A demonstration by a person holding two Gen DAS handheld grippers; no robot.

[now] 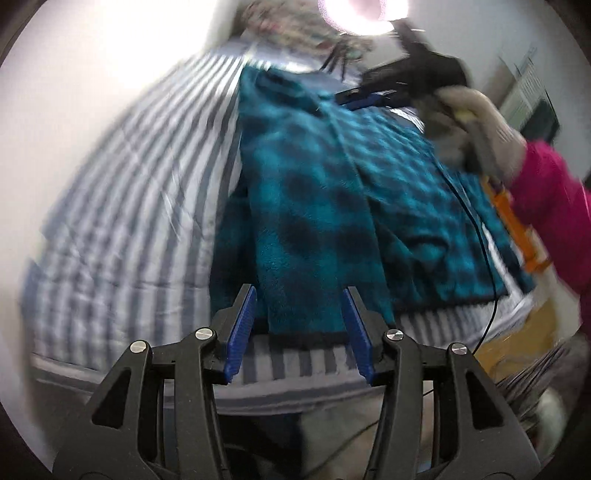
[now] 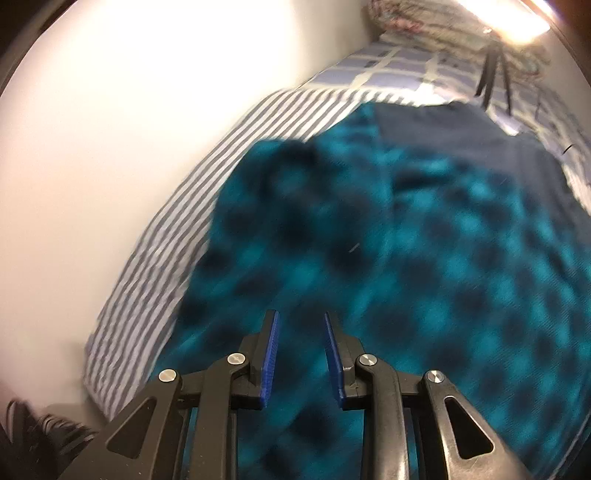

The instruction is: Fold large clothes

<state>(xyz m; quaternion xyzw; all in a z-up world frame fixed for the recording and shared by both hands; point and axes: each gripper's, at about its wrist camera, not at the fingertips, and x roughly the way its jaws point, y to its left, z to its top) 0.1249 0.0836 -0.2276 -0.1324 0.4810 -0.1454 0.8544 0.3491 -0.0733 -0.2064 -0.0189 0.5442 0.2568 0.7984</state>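
A large teal and black checked fleece garment (image 1: 332,192) lies spread on a striped bed (image 1: 129,206). My left gripper (image 1: 299,295) is open and empty, just above the garment's near hem at the bed's edge. The right gripper's black body (image 1: 406,77) shows at the far side of the garment in the left wrist view, held by a gloved hand (image 1: 480,125). In the right wrist view my right gripper (image 2: 301,321) is open and empty, hovering over the fleece (image 2: 406,258). A dark navy part (image 2: 461,136) shows at the garment's far end.
A white wall (image 2: 110,147) runs along the bed's left side. A patterned pillow or blanket (image 2: 443,26) lies at the head of the bed. A dark shoe (image 2: 33,428) sits on the floor. A thin black cable (image 1: 480,236) crosses the garment.
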